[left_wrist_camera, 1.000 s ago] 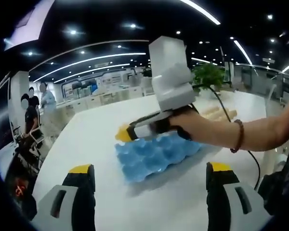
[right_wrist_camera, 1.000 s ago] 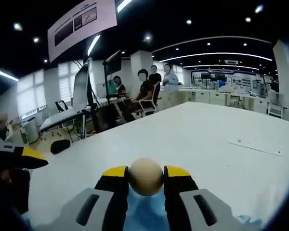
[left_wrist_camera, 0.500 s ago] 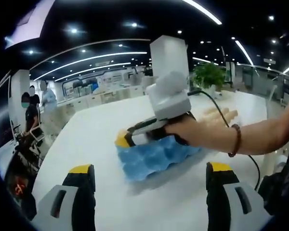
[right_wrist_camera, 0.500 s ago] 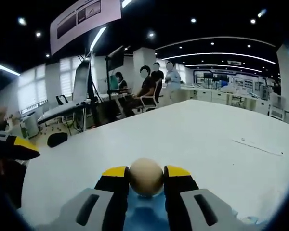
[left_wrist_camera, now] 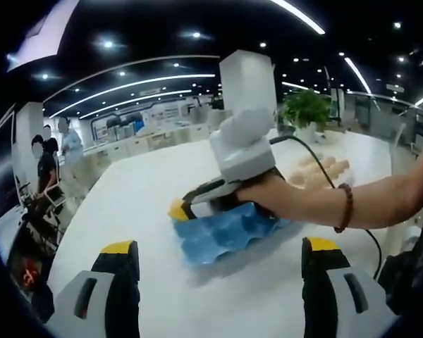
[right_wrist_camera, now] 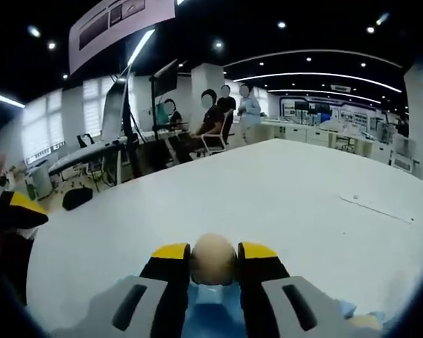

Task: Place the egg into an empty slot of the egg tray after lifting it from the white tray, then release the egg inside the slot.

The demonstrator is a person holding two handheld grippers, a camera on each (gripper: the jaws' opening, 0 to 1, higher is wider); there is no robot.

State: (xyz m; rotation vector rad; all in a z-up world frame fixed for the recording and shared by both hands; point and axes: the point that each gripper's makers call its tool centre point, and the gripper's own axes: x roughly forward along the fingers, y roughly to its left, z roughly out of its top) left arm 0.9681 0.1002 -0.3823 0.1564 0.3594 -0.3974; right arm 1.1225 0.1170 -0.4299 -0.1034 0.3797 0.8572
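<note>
In the right gripper view, my right gripper [right_wrist_camera: 213, 258] is shut on a tan egg [right_wrist_camera: 213, 259], held low over the blue egg tray [right_wrist_camera: 210, 317] that shows beneath the jaws. In the left gripper view, the same blue egg tray [left_wrist_camera: 222, 232] lies on the white table [left_wrist_camera: 148, 190], and the right gripper [left_wrist_camera: 190, 208] reaches down onto its far left part, held by a person's hand [left_wrist_camera: 268, 193]. Several eggs [left_wrist_camera: 324, 167] lie behind that hand. My left gripper [left_wrist_camera: 218, 248] stands open near the table's front, well short of the tray.
A person's forearm with a bead bracelet [left_wrist_camera: 350, 204] crosses from the right, trailing a black cable [left_wrist_camera: 317, 144]. People sit and stand at the far table end [right_wrist_camera: 222, 116]. A thin flat strip [right_wrist_camera: 377, 209] lies on the table. A potted plant [left_wrist_camera: 307, 109] stands at the back.
The right gripper has dropped lower with the egg, down toward the blue tray; the egg sits lower in its view. The left gripper has held still.
</note>
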